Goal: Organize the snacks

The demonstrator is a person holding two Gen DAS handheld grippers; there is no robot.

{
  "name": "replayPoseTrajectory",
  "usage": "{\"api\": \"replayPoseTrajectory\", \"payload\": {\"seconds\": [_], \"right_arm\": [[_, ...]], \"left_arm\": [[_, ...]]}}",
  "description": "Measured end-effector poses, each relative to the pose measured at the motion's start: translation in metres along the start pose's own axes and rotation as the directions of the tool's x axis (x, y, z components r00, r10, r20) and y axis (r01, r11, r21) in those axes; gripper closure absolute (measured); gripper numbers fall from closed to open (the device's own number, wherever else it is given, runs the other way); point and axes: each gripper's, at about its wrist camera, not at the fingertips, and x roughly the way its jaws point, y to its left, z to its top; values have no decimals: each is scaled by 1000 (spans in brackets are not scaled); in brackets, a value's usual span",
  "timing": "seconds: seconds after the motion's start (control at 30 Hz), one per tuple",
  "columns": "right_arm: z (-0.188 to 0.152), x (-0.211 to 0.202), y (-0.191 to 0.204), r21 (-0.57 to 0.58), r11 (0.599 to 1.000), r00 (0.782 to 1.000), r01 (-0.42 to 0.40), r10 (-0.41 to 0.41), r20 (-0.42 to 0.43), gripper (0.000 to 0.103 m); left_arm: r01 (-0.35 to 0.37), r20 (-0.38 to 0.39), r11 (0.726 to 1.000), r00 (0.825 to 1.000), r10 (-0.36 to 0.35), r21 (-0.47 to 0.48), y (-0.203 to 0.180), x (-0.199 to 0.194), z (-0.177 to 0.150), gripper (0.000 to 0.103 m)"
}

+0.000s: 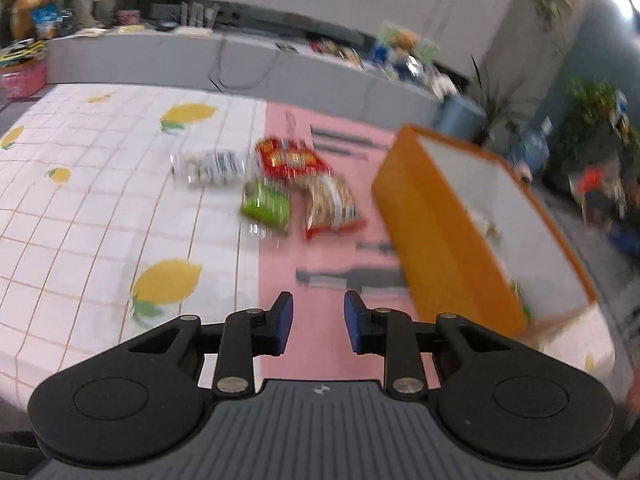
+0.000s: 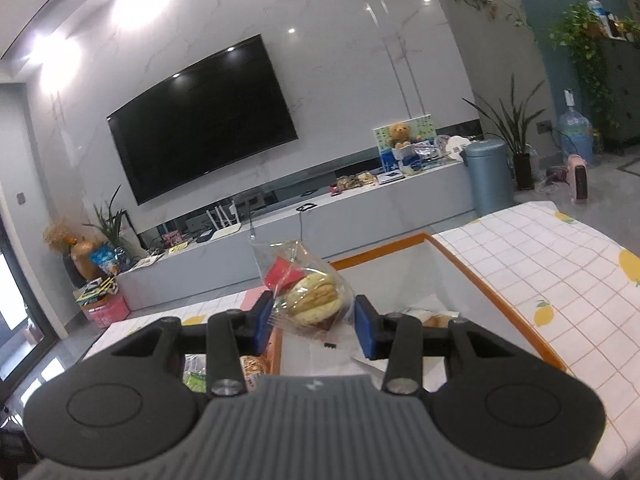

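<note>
The left wrist view is blurred. My left gripper (image 1: 319, 310) hangs open over the pink mat (image 1: 320, 248) with nothing between its blue pads. Ahead of it lie a white and black packet (image 1: 208, 166), a red packet (image 1: 290, 158), a green packet (image 1: 266, 204) and a tan packet (image 1: 332, 204). An orange box (image 1: 440, 224) with a white inside stands to their right. My right gripper (image 2: 314, 322) is shut on a clear-wrapped pastry packet (image 2: 312, 296), held above the orange box (image 2: 380, 254), in which other snacks lie.
A lemon-print checked cloth (image 1: 100, 200) covers the table (image 2: 540, 264). Beyond the table runs a long grey TV bench (image 2: 360, 216) under a wall TV (image 2: 200, 136). A blue bin (image 2: 490, 176), potted plants (image 2: 516, 136) and a water bottle (image 2: 574, 132) stand at the right.
</note>
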Motion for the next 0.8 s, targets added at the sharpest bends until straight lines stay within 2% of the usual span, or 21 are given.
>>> {"api": "replayPoseTrajectory", "payload": {"seconds": [0.03,0.13,0.23,0.3,0.37,0.4,0.53,0.67,0.7,0.77,0.8], "right_arm": [[0,-1,-1,-6,1000,1000,-5,5,-2,62],[0,-2,-1,-19,1000,1000,-15,15,-6,62],[-1,-2,-3,-29,999,1000,-13,13,-14,62],[-2,0,-5,-34,999,1000,-8,7,-19,62],[-2,2,-7,-33,999,1000,-1,1,-23,62],[-2,3,-7,-30,1000,1000,1,-1,-26,62],[-4,10,-7,-26,1000,999,3,-4,-45,62],[-5,13,-9,-28,1000,998,13,-14,-56,62],[-5,14,-11,-23,1000,998,17,-18,-59,62],[-5,15,-14,-15,1000,998,26,-27,-62,62],[-5,16,-16,-11,999,997,32,-32,-64,62]], "left_arm": [[12,-23,1000,1000,-12,26,1,-1,-6,60],[51,-108,994,993,-40,98,1,2,-23,52],[135,-236,971,968,-86,198,-1,11,-45,49],[216,-327,950,935,-135,225,-2,17,-59,42],[299,-431,926,885,-178,231,-5,29,-73,36],[321,-480,910,861,-167,261,-11,38,-81,35],[337,-587,832,809,-17,441,-33,75,-118,33],[338,-688,831,722,72,442,-40,120,-152,33],[350,-705,819,703,90,454,-42,129,-163,33],[364,-726,801,677,123,476,-46,143,-182,33],[371,-733,782,662,155,500,-48,152,-195,33]]}}
